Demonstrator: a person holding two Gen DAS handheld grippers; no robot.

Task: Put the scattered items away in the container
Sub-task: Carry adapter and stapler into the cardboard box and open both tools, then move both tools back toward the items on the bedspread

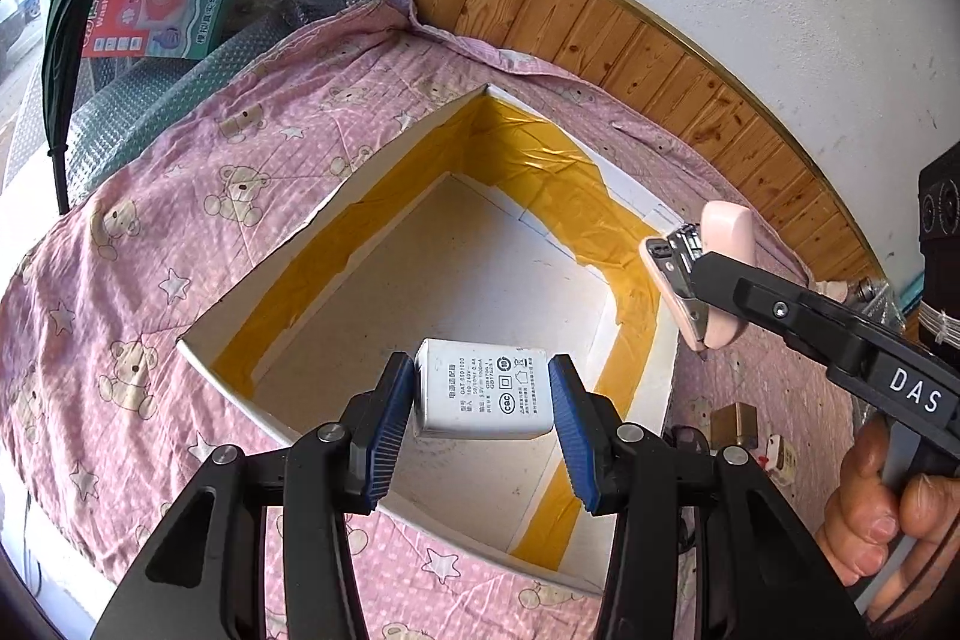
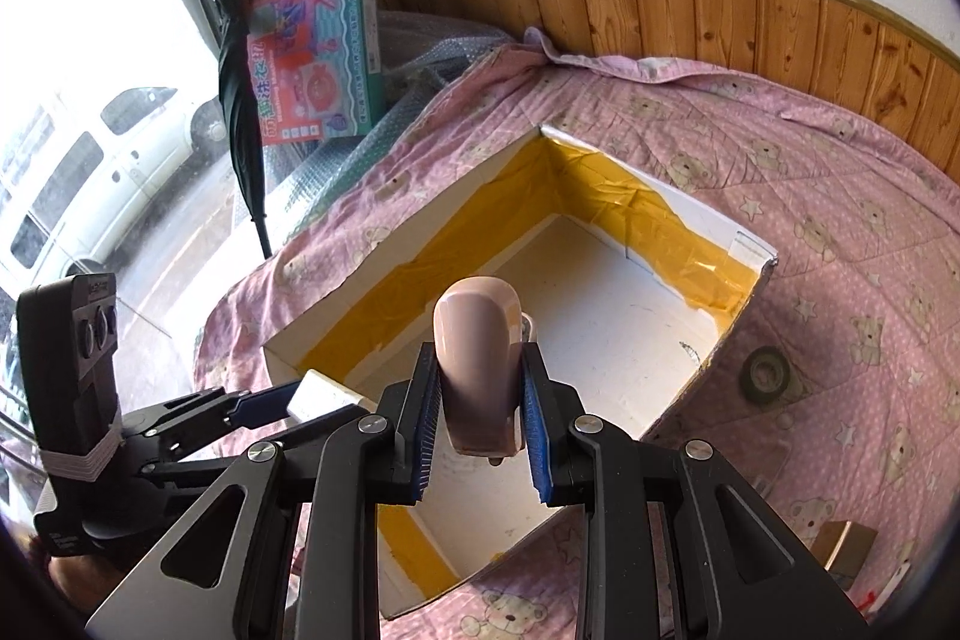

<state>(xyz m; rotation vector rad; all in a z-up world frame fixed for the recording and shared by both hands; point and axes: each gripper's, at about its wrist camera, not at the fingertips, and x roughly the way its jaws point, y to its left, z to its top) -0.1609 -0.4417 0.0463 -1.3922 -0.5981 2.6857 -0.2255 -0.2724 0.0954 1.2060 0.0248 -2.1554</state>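
A white cardboard box (image 1: 228,382) (image 2: 678,196) lined with yellow tape lies open on the pink bear-print cloth; its floor is bare. My left gripper (image 1: 483,397) is shut on a white power adapter (image 1: 483,391), held over the box's near side. In the right wrist view the left gripper (image 2: 282,409) shows at lower left with the adapter (image 2: 321,394) between its fingers. My right gripper (image 2: 480,400) is shut on a pink stapler (image 2: 477,358) above the box. From the left wrist view the stapler (image 1: 720,274) hangs over the box's right wall in the right gripper (image 1: 708,280).
A roll of dark tape (image 2: 765,376) lies on the cloth right of the box. A small brass-coloured box (image 1: 735,421) (image 2: 843,547) and a small white item (image 1: 780,454) lie near the front right. A toy carton (image 2: 312,34), a folded umbrella (image 2: 240,112) and bubble wrap stand beyond the left edge. Wood panelling backs the table.
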